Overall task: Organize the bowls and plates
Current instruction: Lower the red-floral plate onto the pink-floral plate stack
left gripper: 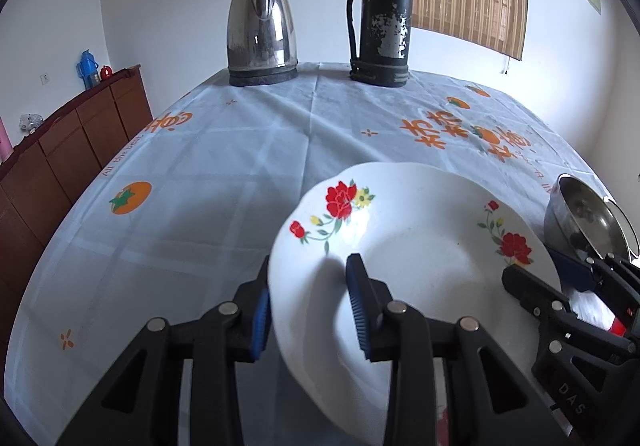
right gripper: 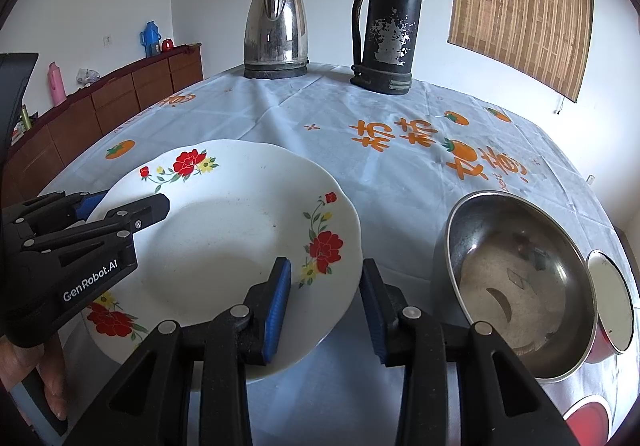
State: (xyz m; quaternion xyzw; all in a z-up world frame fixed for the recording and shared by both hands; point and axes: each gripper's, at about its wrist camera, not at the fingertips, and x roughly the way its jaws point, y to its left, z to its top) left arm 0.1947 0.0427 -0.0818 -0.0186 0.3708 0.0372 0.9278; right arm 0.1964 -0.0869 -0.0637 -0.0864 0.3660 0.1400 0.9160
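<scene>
While both grippers are working at its rim, one plate [right gripper: 224, 230], white with red flowers, is sitting at the near middle of the surface [left gripper: 240, 150], its underside hidden, so whether it is resting or lifted cannot be told. Left gripper [left gripper: 310, 310]: its two blue pads are straddling the plate's left rim, one pad under, one over; whether they are pinching or just bracketing it cannot be told. Right gripper [right gripper: 326, 306]: likewise straddling the right rim, jaws part spread, and contact cannot be told.

Bowls showing: one steel bowl [right gripper: 516, 278], sitting just right of the plate, and touching its right side one red bowl [right gripper: 612, 306] with a white inside, tilted. A second red shape at the lower right edge is too cropped to name.

At the far edge are standing one steel kettle [left gripper: 262, 32] and one black flask [left gripper: 382, 14], side by side, apart. One person's fingers [right gripper: 52, 386] are showing at lower left.
</scene>
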